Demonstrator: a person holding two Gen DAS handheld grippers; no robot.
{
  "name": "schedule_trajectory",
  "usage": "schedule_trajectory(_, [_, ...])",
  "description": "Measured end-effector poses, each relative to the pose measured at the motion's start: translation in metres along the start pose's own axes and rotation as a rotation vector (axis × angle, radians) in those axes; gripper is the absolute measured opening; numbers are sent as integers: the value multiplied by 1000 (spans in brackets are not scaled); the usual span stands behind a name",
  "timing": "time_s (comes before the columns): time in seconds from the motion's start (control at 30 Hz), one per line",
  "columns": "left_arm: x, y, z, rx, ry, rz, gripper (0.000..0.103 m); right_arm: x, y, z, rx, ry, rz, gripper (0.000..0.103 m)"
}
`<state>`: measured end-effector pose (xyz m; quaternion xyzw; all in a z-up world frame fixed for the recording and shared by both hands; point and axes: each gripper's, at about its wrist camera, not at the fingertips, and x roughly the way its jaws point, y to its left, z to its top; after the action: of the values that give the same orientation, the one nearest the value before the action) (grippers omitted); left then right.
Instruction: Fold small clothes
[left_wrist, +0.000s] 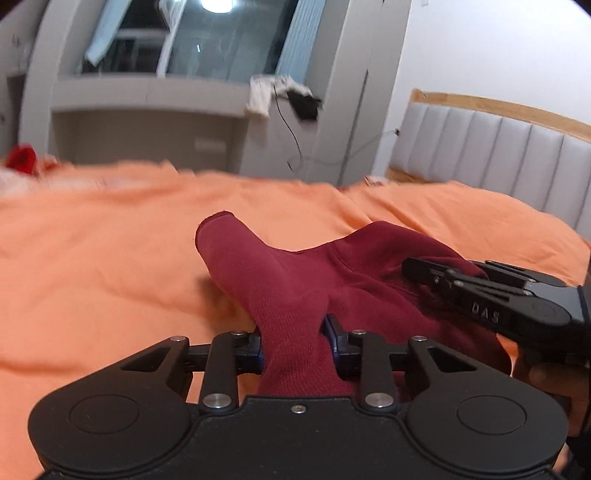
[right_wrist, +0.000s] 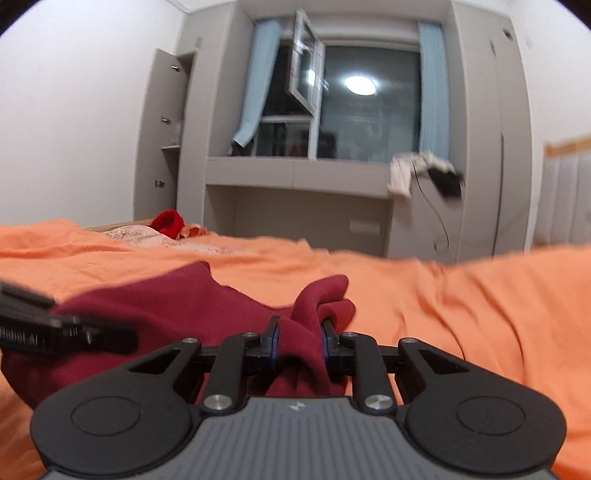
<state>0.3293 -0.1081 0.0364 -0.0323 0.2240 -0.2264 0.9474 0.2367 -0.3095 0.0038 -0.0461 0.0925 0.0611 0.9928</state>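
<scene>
1. The dark red garment (left_wrist: 295, 280) is a small knit piece, wrinkled and bunched, with a fine mesh weave visible close to the camera. It lies on the orange bedsheet (left_wrist: 92, 258), partly lifted off it where it is gripped.
2. One narrow flap of the garment stands up with a rounded, stitched edge – a hem line also runs across the wider part.
3. The left gripper (left_wrist: 293, 343) is clamped on a gathered fold of the garment, cloth filling the gap between its blue pads (left_wrist: 330, 332).
4. The right gripper (right_wrist: 300, 341) pinches another bunch of the same cloth (right_wrist: 184, 306), which bulges up in a crumpled knot just beyond its fingers.
5. In the left wrist view the right gripper (left_wrist: 417, 269) comes in from the right, its tips against the cloth.
6. The sheet is rumpled, with long creases.
7. Beyond the bed: a grey padded headboard (left_wrist: 498, 147) with a wooden frame, grey built-in cabinets (right_wrist: 480, 147), and a dark window (right_wrist: 369, 110) with pale blue curtains (right_wrist: 432, 92) – a ceiling light reflects in the glass.
8. A bright red cloth (right_wrist: 168, 223) lies at the far edge of the bed.
</scene>
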Motion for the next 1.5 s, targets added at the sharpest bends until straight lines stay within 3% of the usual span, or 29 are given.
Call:
schedule_trajectory(0.1, [-7, 6, 6, 66, -59, 74, 31, 13, 15, 2, -18, -33, 19, 22])
schedule_trajectory(0.2, [-12, 16, 9, 107, -90, 128, 32, 29, 25, 1, -15, -5, 41, 22])
schedule_trajectory(0.4, [2, 41, 6, 0, 37, 140, 37, 52, 17, -11, 34, 133, 44, 24])
schedule_trajectory(0.63, [1, 50, 2, -46, 58, 172, 53, 56, 0, -14, 126, 190, 25, 42])
schedule_trajectory(0.87, [-11, 58, -3, -108, 75, 216, 85, 48, -8, -16, 150, 173, 5, 67])
schedule_trajectory(1.07, [-26, 58, -2, -146, 57, 249, 100, 30, -12, -14, 169, 123, -9, 90])
schedule_trajectory(1.3, [-63, 39, -3, -110, -26, 270, 102, -15, -5, -13, 179, 47, 14, 102])
schedule_trajectory(1.5, [-109, 21, -19, -81, -113, 284, 102, -65, 16, -12, 79, -70, -2, 103])
